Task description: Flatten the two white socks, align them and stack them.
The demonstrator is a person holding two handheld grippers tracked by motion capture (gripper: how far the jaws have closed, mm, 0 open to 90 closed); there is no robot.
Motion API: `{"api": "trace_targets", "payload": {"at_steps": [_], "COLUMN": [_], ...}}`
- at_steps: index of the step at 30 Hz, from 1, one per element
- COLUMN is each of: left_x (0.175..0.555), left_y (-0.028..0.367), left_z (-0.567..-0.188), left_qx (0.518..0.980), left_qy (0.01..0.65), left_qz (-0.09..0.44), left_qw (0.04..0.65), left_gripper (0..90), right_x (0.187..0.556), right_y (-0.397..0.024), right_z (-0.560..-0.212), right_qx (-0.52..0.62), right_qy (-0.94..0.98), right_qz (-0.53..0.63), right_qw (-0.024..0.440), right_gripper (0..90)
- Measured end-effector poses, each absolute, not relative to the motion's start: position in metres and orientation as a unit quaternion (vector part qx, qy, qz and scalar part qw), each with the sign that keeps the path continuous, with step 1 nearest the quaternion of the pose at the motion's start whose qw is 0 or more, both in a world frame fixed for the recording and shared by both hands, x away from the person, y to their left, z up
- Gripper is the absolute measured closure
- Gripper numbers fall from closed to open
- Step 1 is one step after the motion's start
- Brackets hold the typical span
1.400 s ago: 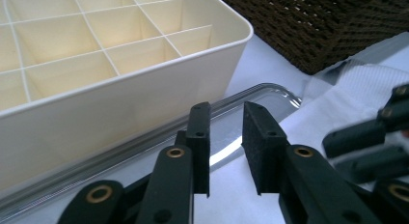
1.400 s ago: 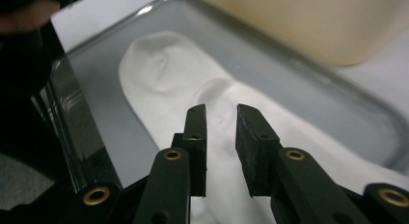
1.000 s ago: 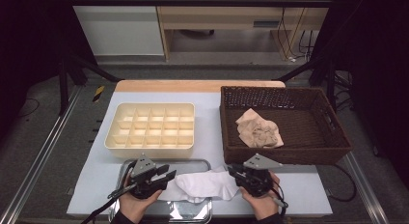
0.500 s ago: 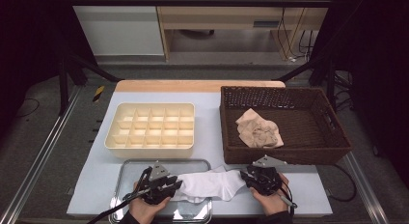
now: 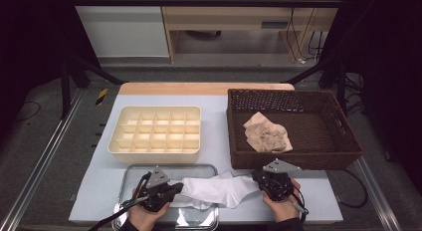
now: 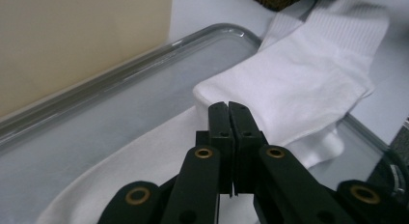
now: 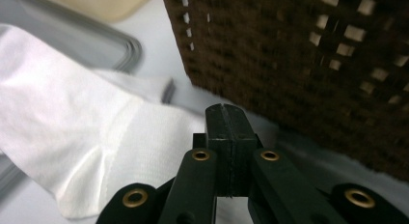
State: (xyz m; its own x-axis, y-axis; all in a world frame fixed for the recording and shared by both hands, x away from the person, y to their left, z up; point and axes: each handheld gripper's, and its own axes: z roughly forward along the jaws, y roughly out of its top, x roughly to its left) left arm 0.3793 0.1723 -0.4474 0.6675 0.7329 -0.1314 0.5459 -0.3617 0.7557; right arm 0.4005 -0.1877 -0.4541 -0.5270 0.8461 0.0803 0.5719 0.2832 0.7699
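With both sets of jaws just closed on the white sock [image 5: 219,189], stretched from tray [image 5: 130,172] onto surface, left gripper [image 5: 175,188] and right gripper [image 5: 257,179] needed even tension for smoothing it.

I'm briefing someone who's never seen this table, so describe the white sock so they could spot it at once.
Start at the pale blue table and go to its near edge, where a shiny metal tray lies in front of the cream compartment box. The white ribbed sock stretches from that tray toward the dark brown wicker basket. Unlike the crumpled beige cloth inside the basket, it is white and spread flat.
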Motion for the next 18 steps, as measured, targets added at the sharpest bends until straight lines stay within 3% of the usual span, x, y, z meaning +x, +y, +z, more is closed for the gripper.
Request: {"api": "trace_targets", "payload": {"at_steps": [3, 7, 10, 12, 15, 18], "left_x": [0.377, 0.379, 0.381, 0.382, 0.381, 0.382], "left_y": [0.18, 0.185, 0.185, 0.184, 0.185, 0.187], "left_z": [-0.445, -0.453, -0.461, -0.463, -0.462, -0.462], "left_qx": [0.813, 0.816, 0.82, 0.82, 0.818, 0.815], "left_qy": [0.394, 0.398, 0.403, 0.403, 0.403, 0.406], "left_qz": [0.121, 0.122, 0.12, 0.12, 0.123, 0.127], "left_qw": [0.412, 0.401, 0.389, 0.389, 0.391, 0.393], "left_gripper": [88.7, 88.4, 88.3, 88.3, 88.3, 88.3], "right_x": [0.403, 0.408, 0.41, 0.409, 0.408, 0.406], "right_y": [-0.185, -0.186, -0.189, -0.188, -0.188, -0.187], "right_z": [-0.456, -0.469, -0.474, -0.48, -0.477, -0.471], "right_qx": [0.453, 0.478, 0.488, 0.49, 0.483, 0.476], "right_qy": [0.785, 0.78, 0.78, 0.782, 0.787, 0.787], "right_qz": [0.386, 0.366, 0.359, 0.355, 0.36, 0.361], "right_qw": [0.176, 0.171, 0.158, 0.15, 0.137, 0.153], "right_gripper": [89.1, 67.9, 63.9, 66.1, 81.4, 82.6]}}
